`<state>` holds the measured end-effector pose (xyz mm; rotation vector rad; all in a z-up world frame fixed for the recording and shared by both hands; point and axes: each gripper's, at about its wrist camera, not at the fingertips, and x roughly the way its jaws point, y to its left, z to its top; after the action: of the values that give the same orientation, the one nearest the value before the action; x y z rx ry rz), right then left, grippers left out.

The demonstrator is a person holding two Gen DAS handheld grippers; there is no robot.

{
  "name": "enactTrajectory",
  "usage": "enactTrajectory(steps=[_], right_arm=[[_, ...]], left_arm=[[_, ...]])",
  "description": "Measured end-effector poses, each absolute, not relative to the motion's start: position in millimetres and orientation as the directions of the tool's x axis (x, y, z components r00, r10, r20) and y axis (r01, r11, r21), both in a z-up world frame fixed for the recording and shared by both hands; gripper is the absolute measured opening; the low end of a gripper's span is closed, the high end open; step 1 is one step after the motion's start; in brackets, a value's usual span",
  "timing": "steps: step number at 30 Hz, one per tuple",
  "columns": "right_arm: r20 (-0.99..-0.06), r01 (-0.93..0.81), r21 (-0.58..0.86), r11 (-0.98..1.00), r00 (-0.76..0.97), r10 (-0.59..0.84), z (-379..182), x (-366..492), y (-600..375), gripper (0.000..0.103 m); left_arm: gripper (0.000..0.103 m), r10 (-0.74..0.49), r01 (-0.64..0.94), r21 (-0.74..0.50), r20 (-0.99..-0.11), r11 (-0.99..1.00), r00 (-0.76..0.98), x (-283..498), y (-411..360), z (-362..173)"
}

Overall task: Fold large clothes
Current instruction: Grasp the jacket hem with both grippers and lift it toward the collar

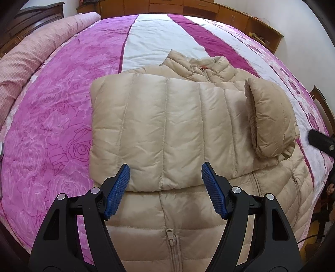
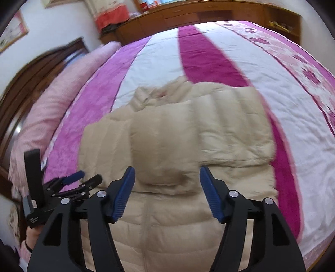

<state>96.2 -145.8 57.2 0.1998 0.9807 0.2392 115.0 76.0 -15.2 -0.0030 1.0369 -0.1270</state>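
While both hand-held grippers gape, jacket (image 1: 167, 117) lies folded

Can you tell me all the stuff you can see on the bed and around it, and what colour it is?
puffer jacket: one, beige, lying zip-up in the middle of the bed with both sleeves folded across its chest
bedspread: one, pink, magenta and white stripes with roses, covering the bed
rolled quilt: one, pale pink, along the bed's left edge
headboard: one, dark brown wood, behind the quilt
cabinets: a row, orange-brown wood, against the far wall
left gripper: one, black with blue pads, open above the jacket's folded sleeve
right gripper: one, black with blue pads, open above the jacket
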Motion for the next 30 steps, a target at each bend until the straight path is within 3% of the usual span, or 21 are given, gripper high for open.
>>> enactTrajectory(steps=[11,12,13,16,26,28,30], right_arm=[[-0.836,-0.097,0.125,0.987,0.526,0.158,10,133,-105,0.074],[-0.833,-0.085,0.143,0.986,0.528,0.167,9,134,-111,0.065],[-0.832,-0.066,0.172,0.983,0.525,0.180,10,134,-123,0.045],[-0.816,-0.044,0.241,0.969,0.531,0.227,18,130,-149,0.024],[-0.799,0.111,0.261,0.959,0.582,0.150,34,112,-246,0.024],[-0.794,0.152,0.269,0.951,0.593,0.130,36,106,-261,0.034],[-0.780,0.171,0.271,0.947,0.615,0.112,40,99,-270,0.038]], left_arm=[[0.071,-0.103,0.104,-0.058,-0.861,0.993,0.498,118,73,-23],[0.071,-0.103,0.106,-0.057,-0.861,0.993,0.498,120,71,-24],[0.071,-0.103,0.108,-0.056,-0.861,0.993,0.498,120,69,-25],[0.071,-0.101,0.109,-0.052,-0.858,0.993,0.503,122,66,-24],[0.071,-0.081,0.095,-0.038,-0.863,0.995,0.499,130,60,-29],[0.071,-0.070,0.090,-0.029,-0.862,0.996,0.501,133,58,-31],[0.071,-0.061,0.087,-0.019,-0.861,0.996,0.504,134,56,-32]])
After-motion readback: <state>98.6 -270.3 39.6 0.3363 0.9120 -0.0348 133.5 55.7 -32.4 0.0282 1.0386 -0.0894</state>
